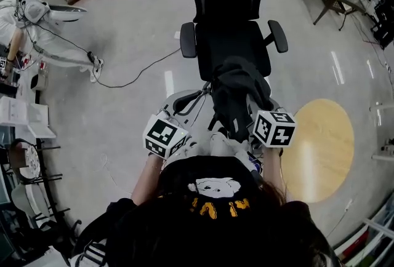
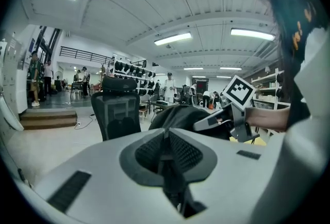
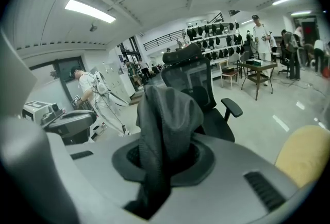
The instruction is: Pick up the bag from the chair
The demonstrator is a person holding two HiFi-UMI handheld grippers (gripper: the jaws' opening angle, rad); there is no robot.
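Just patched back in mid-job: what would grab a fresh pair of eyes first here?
The black bag, bunched fabric clamped in the right gripper, fills that gripper's view. Behind it stands the black office chair, top centre in the head view. The left gripper has its jaws together, beside the bag, and a round yellowish surface lies at the head view's right.

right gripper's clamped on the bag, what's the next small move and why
Probably lift the right gripper a little to draw the bag clear of the chair: its jaws are shut on the dark fabric, and the left gripper is shut and empty.
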